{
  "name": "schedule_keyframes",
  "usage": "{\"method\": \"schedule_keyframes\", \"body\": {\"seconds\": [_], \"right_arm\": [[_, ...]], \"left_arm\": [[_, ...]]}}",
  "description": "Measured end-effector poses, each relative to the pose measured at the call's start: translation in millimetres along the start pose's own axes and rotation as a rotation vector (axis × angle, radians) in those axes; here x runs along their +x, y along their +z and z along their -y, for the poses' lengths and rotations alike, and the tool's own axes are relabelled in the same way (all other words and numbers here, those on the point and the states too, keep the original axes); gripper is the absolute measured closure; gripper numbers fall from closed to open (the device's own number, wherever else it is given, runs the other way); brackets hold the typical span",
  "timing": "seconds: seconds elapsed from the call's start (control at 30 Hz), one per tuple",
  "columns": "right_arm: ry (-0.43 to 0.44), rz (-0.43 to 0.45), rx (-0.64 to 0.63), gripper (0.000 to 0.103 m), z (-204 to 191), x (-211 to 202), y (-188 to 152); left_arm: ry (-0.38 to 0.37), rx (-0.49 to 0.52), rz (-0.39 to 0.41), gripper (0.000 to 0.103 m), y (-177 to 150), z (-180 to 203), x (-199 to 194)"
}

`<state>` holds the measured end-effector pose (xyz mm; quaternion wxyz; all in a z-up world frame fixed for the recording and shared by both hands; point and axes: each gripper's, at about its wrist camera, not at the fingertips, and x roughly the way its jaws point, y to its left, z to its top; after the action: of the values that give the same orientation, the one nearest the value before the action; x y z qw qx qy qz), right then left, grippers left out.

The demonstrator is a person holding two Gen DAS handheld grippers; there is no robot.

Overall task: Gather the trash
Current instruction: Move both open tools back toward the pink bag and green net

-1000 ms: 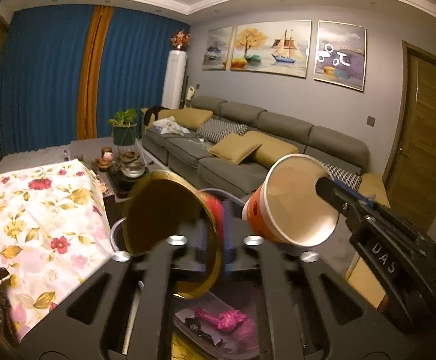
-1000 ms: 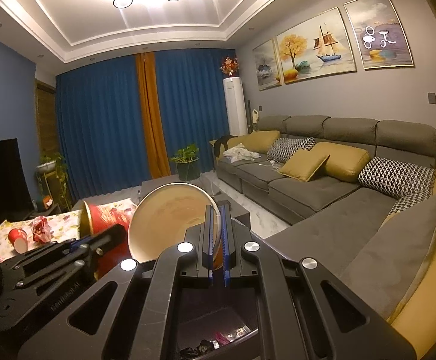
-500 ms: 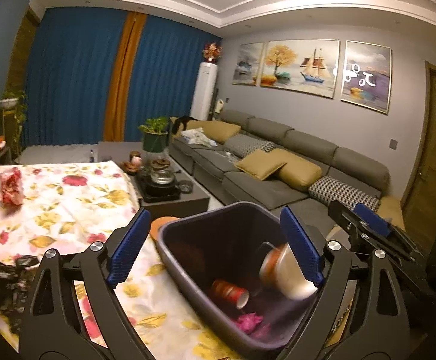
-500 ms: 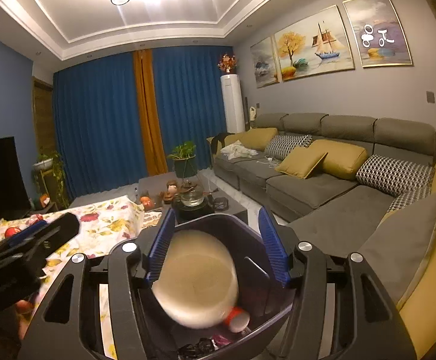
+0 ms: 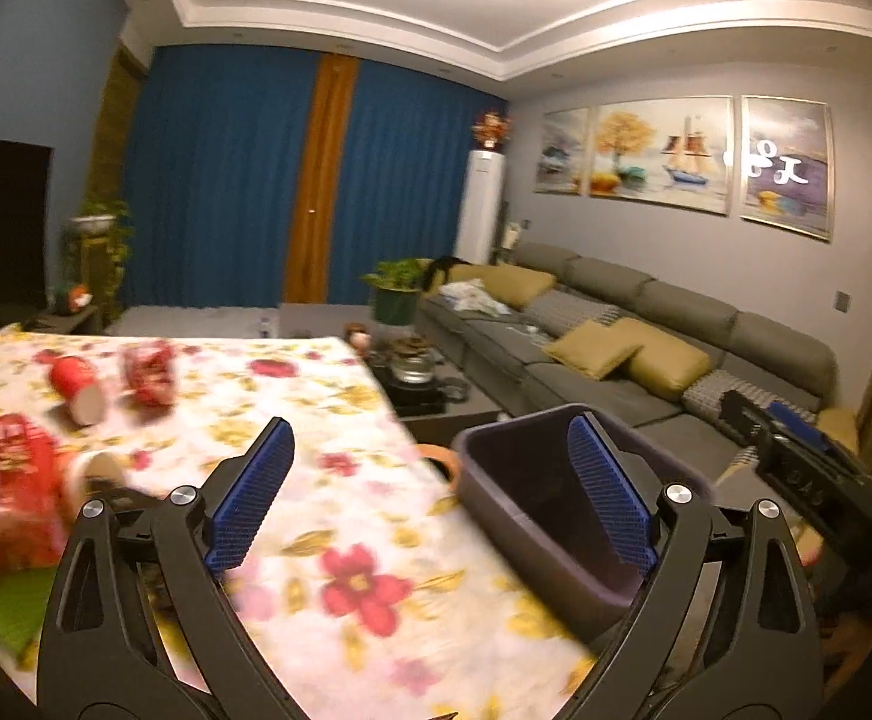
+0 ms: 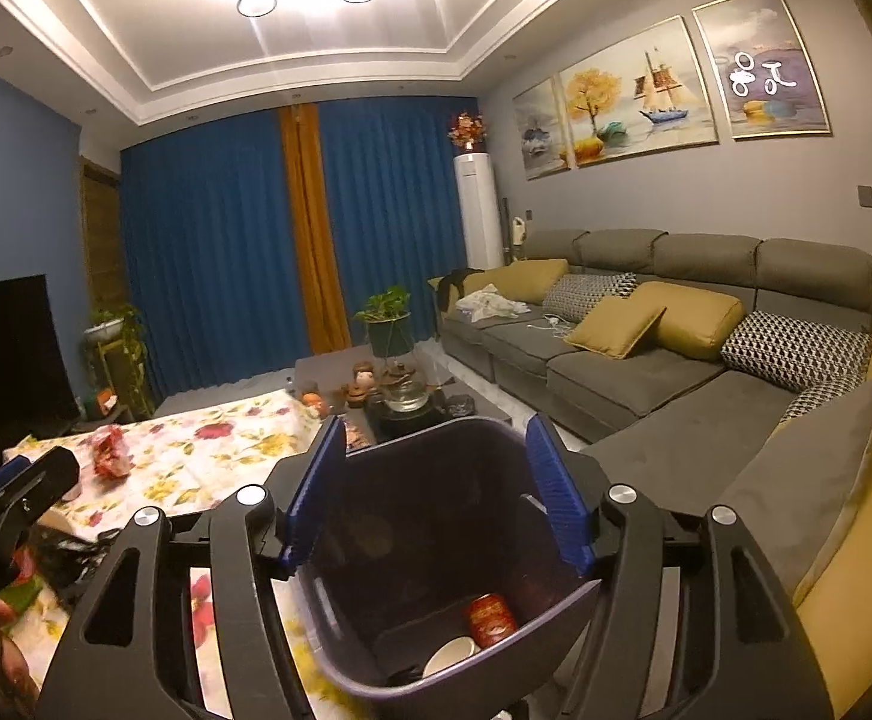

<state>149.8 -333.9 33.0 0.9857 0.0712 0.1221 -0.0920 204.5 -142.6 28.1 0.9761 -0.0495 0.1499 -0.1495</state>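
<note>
Right hand-held gripper [image 6: 436, 492] spread empty over bin [image 6: 556, 618] — cups [image 6: 491, 621] inside

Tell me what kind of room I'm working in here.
A home living room, most likely: a long grey sofa with cushions, framed paintings on the wall, and blue curtains beside a TV.

Between the blue-padded jaws sits a dark purple-grey bin [image 6: 556, 624] holding a red cup [image 6: 491, 619]. Left of them, the bench's white cloth [image 5: 340, 420] bears red and yellow flowers.
</note>
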Motion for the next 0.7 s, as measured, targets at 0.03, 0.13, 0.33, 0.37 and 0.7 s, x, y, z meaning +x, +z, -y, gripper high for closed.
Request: {"method": "schedule_keyframes", "body": {"seconds": [0.03, 0.13, 0.33, 0.37, 0.7], "right_arm": [[0.008, 0.000, -0.007, 0.037, -4, -2, -2], [0.052, -0.009, -0.029, 0.035, -23, -9, -8], [0.146, -0.038, -0.055, 0.035, -62, -19, -22], [0.167, -0.047, -0.060, 0.035, -71, -20, -24], [0.321, -0.108, -0.127, 0.035, -160, -23, -48]], "left_arm": [[0.023, -0.001, -0.001, 0.012, -2, -9, -6], [0.089, -0.001, -0.003, 0.012, -7, -31, -20], [0.235, -0.014, 0.006, 0.012, -17, -83, -55], [0.258, -0.024, 0.007, 0.012, -19, -93, -62], [0.436, -0.103, 0.020, 0.012, -39, -170, -120]]}}
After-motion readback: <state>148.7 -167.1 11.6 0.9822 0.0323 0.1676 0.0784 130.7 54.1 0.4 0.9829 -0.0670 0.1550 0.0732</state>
